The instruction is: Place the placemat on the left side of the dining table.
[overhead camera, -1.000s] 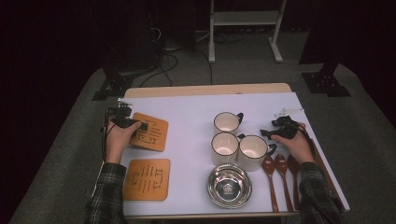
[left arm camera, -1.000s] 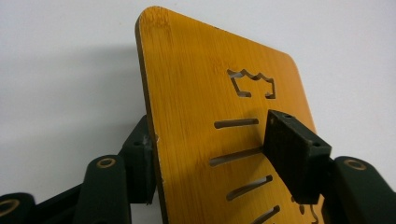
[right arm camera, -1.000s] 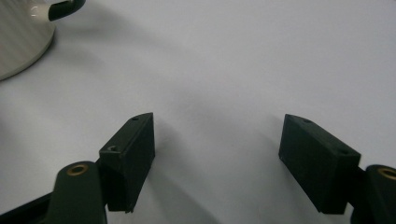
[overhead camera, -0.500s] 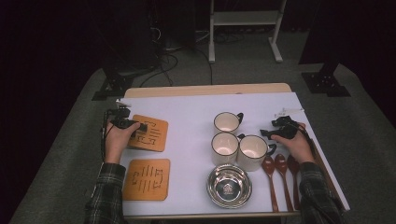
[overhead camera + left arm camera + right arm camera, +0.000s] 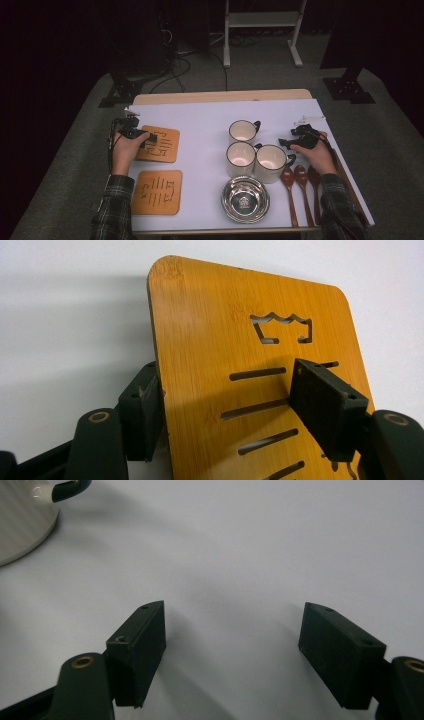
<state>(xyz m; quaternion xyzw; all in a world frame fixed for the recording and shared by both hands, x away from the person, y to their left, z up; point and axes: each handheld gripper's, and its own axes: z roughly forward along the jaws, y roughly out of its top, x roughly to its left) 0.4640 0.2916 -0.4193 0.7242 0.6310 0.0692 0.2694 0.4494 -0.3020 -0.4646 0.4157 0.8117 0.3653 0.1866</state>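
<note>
Dark plaid sleeves (image 5: 114, 207); each black hand-held gripper (image 5: 146, 139) has brass-ringed pivots, trailing cable.

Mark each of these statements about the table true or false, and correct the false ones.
1. Three mugs stand on the table. True.
2. The right gripper holds a spoon. False: its jaws are open over bare table.
3. Two bamboo coasters lie at the left. True: far coaster, near coaster.
4. The steel bowl sits behind the mugs. False: it sits in front, nearer the person.
5. The left gripper has the far coaster between its jaws. True.
</note>
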